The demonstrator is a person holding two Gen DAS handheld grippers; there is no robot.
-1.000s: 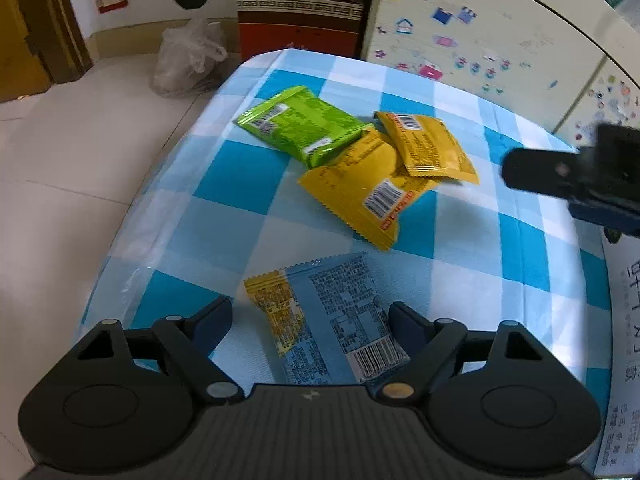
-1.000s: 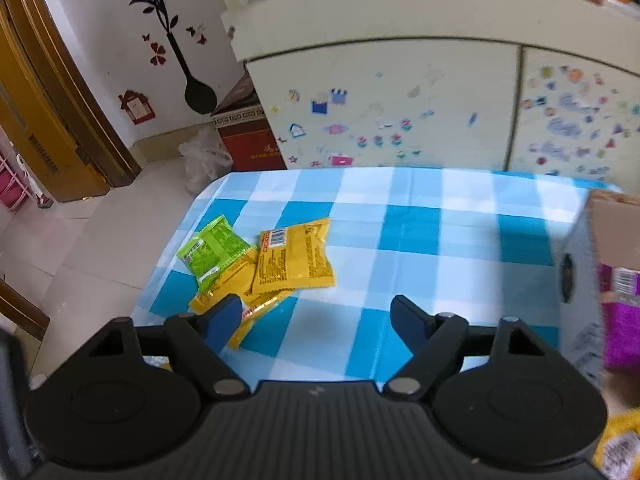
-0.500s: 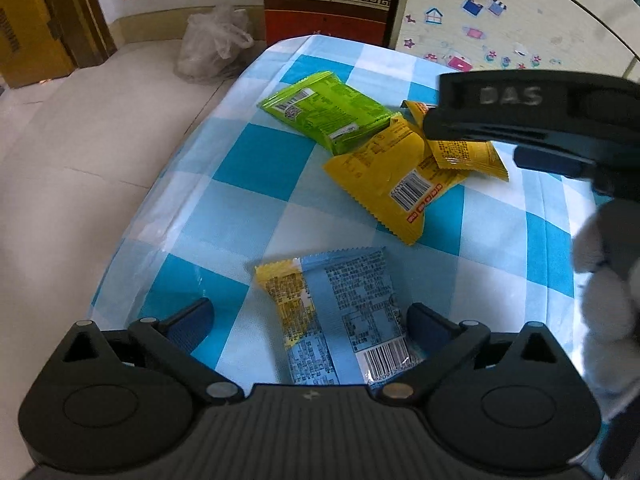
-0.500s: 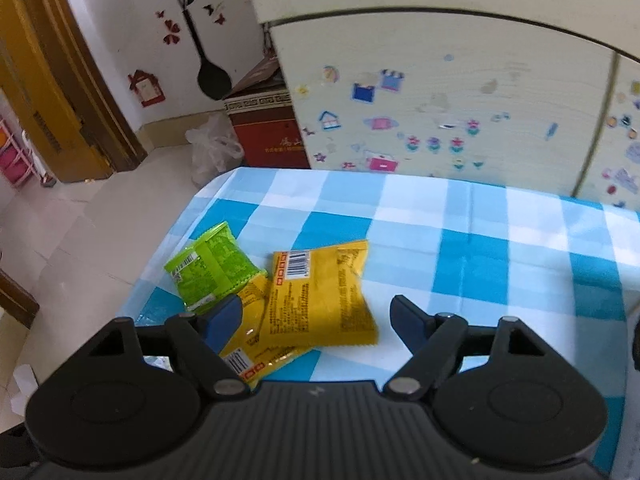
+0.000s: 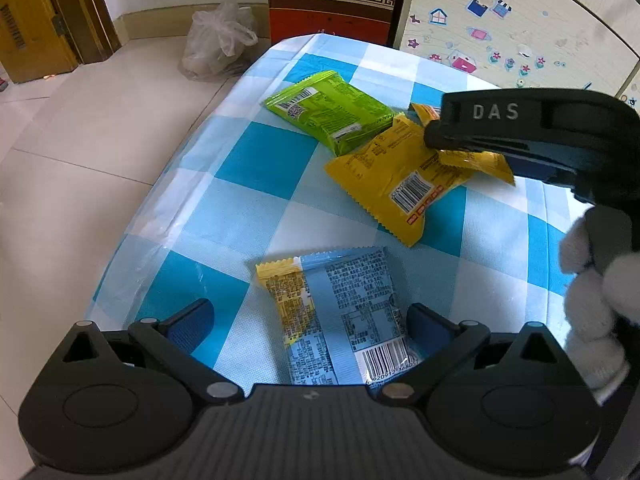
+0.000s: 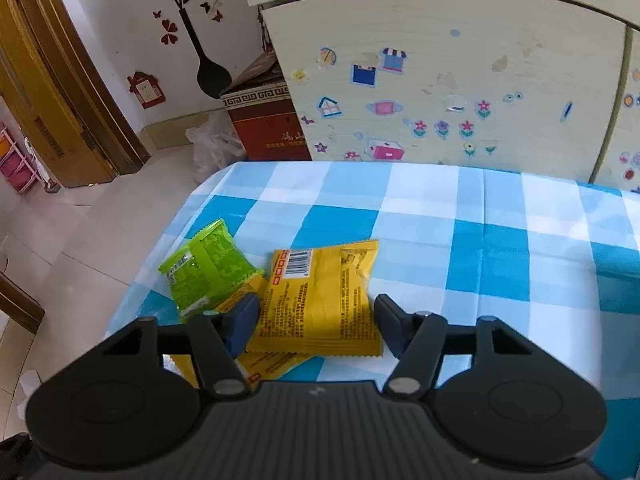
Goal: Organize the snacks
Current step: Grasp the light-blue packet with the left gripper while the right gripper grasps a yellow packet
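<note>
Checkered tablecloth (image 6: 424,208) (blue-white) bears snack packets (image 6: 320,300).

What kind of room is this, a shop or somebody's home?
Most likely a home. A checked tablecloth covers the table, the pale cabinet behind it is dotted with children's stickers, and a flower decal decorates the wall beside a wooden door frame.
</note>
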